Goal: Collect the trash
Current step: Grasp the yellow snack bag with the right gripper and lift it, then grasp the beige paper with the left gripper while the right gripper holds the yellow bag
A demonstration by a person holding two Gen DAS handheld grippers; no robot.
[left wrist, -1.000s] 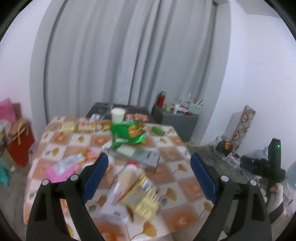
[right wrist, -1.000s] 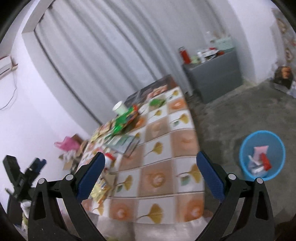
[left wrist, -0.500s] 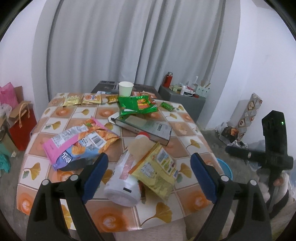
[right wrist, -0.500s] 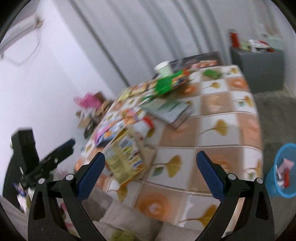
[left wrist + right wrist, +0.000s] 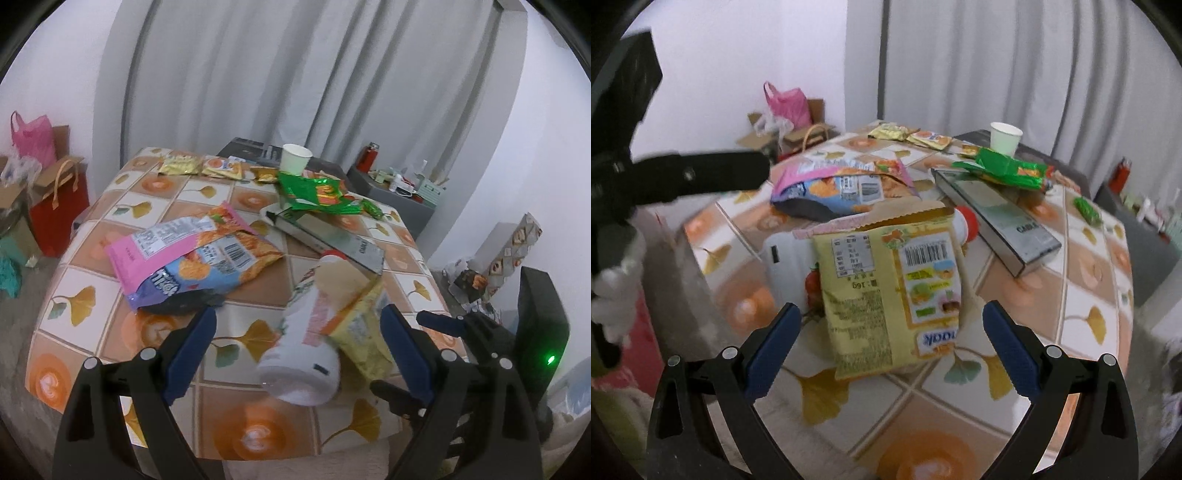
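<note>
The yellow wrapper (image 5: 890, 291) lies on the counter's (image 5: 1082, 280) near edge, draped over a white bottle (image 5: 781, 258), long axis probably running away. The right gripper (image 5: 892, 345) is nearer; both it and the left gripper (image 5: 297, 354) are spread wide, empty.

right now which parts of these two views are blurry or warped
Left wrist view: the white bottle near the left tool is smeared by motion; the curtain bows from fisheye. Right wrist view: the yellow wrapper reads fairly sharp, but the left edge and the other tool's black arm are blurred.
</note>
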